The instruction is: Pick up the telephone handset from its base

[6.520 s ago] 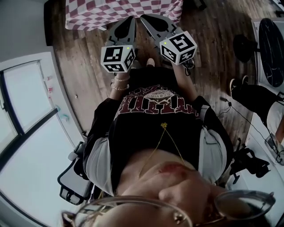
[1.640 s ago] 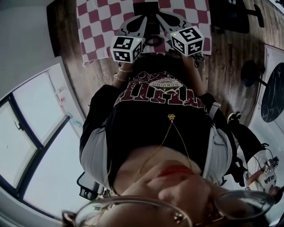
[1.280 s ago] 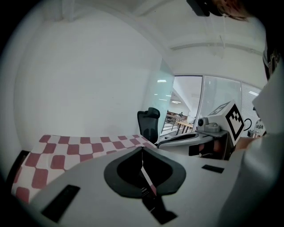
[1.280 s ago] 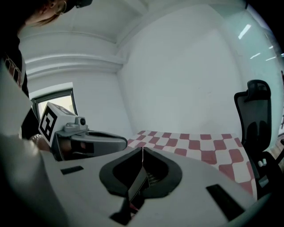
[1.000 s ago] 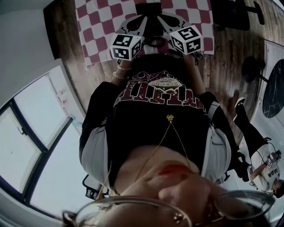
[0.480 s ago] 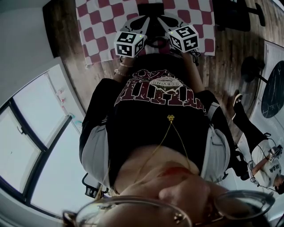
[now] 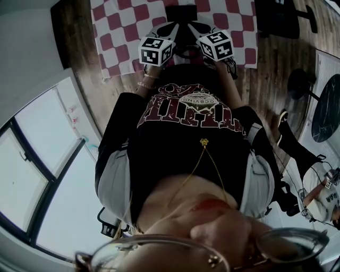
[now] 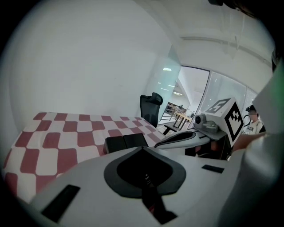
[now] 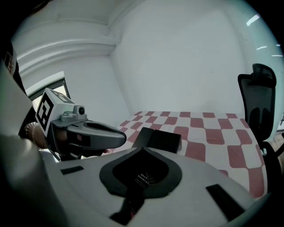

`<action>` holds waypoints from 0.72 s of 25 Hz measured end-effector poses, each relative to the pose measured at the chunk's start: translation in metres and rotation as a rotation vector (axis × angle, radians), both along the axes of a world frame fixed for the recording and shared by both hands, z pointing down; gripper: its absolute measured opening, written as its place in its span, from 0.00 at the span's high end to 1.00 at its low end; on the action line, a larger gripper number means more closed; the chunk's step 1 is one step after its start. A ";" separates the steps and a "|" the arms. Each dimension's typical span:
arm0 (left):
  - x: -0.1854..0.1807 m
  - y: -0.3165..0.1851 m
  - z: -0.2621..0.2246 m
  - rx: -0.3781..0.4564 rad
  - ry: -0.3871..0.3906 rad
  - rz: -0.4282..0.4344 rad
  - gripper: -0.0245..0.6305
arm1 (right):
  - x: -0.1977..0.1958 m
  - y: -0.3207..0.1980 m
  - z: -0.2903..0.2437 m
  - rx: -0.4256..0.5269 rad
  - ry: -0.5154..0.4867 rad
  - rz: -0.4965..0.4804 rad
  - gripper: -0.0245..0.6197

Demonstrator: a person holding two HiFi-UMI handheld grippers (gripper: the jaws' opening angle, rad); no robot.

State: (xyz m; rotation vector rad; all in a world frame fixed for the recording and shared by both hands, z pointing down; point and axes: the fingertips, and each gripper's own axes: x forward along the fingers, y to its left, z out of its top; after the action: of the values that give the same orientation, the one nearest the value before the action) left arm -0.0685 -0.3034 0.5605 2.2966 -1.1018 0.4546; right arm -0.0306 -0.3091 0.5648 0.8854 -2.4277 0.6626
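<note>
A black telephone [image 7: 180, 11] lies on a red-and-white checked tablecloth [image 7: 119, 32] at the top of the head view; I cannot make out the handset from the base. In the left gripper view the telephone [image 8: 126, 142] sits just beyond the jaw tips, and in the right gripper view the telephone [image 9: 160, 139] does too. My left gripper [image 7: 177, 25] and right gripper [image 7: 191, 25] hover side by side over the near edge of the cloth, tips converging towards the phone. Both are shut and hold nothing. Left gripper [image 8: 142, 147] and right gripper [image 9: 142, 148] each show their jaws meeting in a point.
A black office chair [image 9: 259, 102] stands beyond the table's right end. Dark wooden floor [image 7: 271, 64] surrounds the table. A large window [image 7: 37, 175] lies at the left. Another person [image 7: 319, 196] and a round black table [image 7: 326, 106] are at the right.
The checked table and telephone have come into full view. Both grippers have sunk and moved in towards the telephone over the last second, staying shut.
</note>
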 end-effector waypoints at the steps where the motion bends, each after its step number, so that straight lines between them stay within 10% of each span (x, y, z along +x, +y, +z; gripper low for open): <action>1: 0.000 0.000 0.003 -0.010 0.003 -0.001 0.95 | 0.000 0.000 0.003 -0.006 0.005 0.000 0.93; 18: -0.013 -0.002 0.034 -0.109 -0.004 0.005 0.95 | -0.006 -0.003 0.028 -0.060 0.055 -0.021 0.93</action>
State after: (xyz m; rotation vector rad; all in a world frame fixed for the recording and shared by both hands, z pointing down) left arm -0.0812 -0.3051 0.5948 2.2052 -1.0471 0.5094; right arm -0.0363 -0.3118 0.5931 0.8420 -2.3528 0.6911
